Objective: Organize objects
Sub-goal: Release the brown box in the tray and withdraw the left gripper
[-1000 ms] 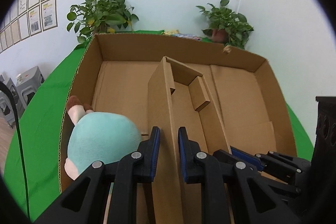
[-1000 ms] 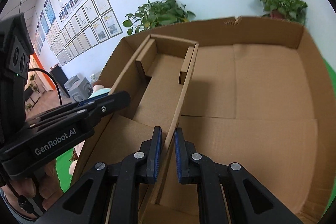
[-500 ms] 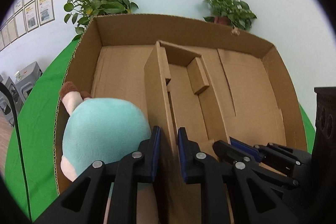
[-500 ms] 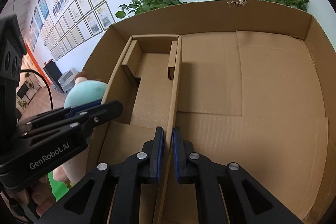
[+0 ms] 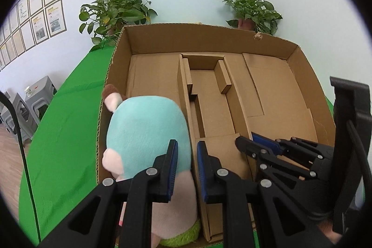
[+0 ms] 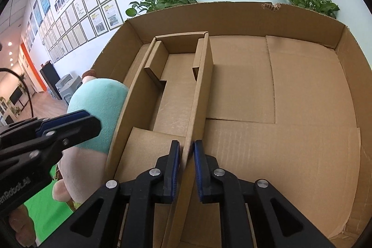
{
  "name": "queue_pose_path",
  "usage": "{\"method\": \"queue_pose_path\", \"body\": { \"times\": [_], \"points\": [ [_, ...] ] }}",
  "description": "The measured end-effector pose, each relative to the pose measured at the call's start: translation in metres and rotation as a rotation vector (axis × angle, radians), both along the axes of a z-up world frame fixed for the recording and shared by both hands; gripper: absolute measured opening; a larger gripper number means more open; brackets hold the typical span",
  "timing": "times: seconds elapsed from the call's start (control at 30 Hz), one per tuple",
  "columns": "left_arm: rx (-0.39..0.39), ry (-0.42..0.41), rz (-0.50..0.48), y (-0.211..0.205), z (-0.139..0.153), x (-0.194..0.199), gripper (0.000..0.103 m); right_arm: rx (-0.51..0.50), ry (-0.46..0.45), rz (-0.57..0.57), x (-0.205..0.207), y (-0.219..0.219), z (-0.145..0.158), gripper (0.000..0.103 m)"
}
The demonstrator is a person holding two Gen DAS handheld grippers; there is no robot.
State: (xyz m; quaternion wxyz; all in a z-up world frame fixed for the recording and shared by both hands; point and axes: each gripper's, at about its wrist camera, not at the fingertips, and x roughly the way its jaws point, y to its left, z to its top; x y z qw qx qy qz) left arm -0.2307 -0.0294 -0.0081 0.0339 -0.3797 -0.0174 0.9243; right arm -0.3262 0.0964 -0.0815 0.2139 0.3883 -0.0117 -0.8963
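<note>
A large open cardboard box [image 5: 300, 71] holds a cardboard divider insert [image 5: 186, 94] of two long upright walls with a channel between. My left gripper [image 5: 187, 155] is shut on the left wall of the insert. My right gripper [image 6: 186, 162] is shut on the right wall [image 6: 200, 90]. A teal and pink plush toy [image 5: 146, 131] stands in the box's left compartment, against the left wall; it also shows in the right wrist view [image 6: 100, 104]. The right gripper shows in the left wrist view [image 5: 260, 143], the left gripper in the right wrist view [image 6: 76, 124].
The box rests on a green table cloth [image 5: 67, 122]. Two potted plants [image 5: 114, 13] [image 5: 253, 11] stand behind it by the white wall. Grey stools [image 5: 30, 104] stand on the floor at far left. The box's right compartment [image 6: 302, 108] has a bare floor.
Both grippers tilted down and drew closer over the box. The insert's walls now stand straighter, and the plush toy sits closer under my left gripper.
</note>
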Motion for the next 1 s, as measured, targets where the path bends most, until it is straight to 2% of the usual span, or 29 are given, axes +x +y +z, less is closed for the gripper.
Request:
{"method": "queue_pose_path", "body": {
  "times": [0.13,0.17,0.23,0.27,0.3,0.33,0.37,0.4,0.53,0.73,0.97,1.0],
  "points": [
    [0.035,0.050,0.005,-0.006,0.004,0.015,0.016,-0.024,0.061,-0.012,0.012,0.015,0.014,0.012],
    [0.047,0.070,0.003,-0.007,0.006,0.020,0.019,-0.030,0.084,-0.018,0.026,0.020,0.022,0.015],
    [0.055,0.123,0.006,-0.006,0.011,0.033,0.036,-0.022,0.137,-0.030,0.042,0.028,0.033,0.037],
    [0.052,0.164,0.009,-0.004,0.015,0.044,0.054,-0.013,0.161,-0.039,0.052,0.032,0.038,0.066],
    [0.047,0.212,0.010,-0.002,0.019,0.055,0.072,-0.007,0.183,-0.046,0.063,0.037,0.041,0.086],
    [0.041,0.253,0.013,0.000,0.022,0.063,0.079,0.012,0.207,-0.055,0.078,0.042,0.042,0.090],
    [0.030,0.302,0.025,0.004,0.025,0.075,0.085,0.038,0.217,-0.068,0.088,0.046,0.041,0.091],
    [0.024,0.338,0.036,0.007,0.026,0.085,0.085,0.053,0.225,-0.069,0.096,0.050,0.042,0.091],
    [0.040,0.366,0.073,0.017,0.021,0.105,0.085,0.126,0.234,-0.172,0.135,0.066,0.030,0.091],
    [0.052,0.336,0.076,0.029,0.006,0.119,0.085,0.184,0.245,-0.214,0.179,0.088,0.020,0.091],
    [-0.010,0.323,0.068,0.043,0.000,0.134,0.082,0.205,0.276,-0.221,0.214,0.105,0.020,0.089],
    [-0.015,0.322,0.067,0.044,0.000,0.135,0.080,0.204,0.274,-0.221,0.216,0.106,0.021,0.085]
  ]
}}
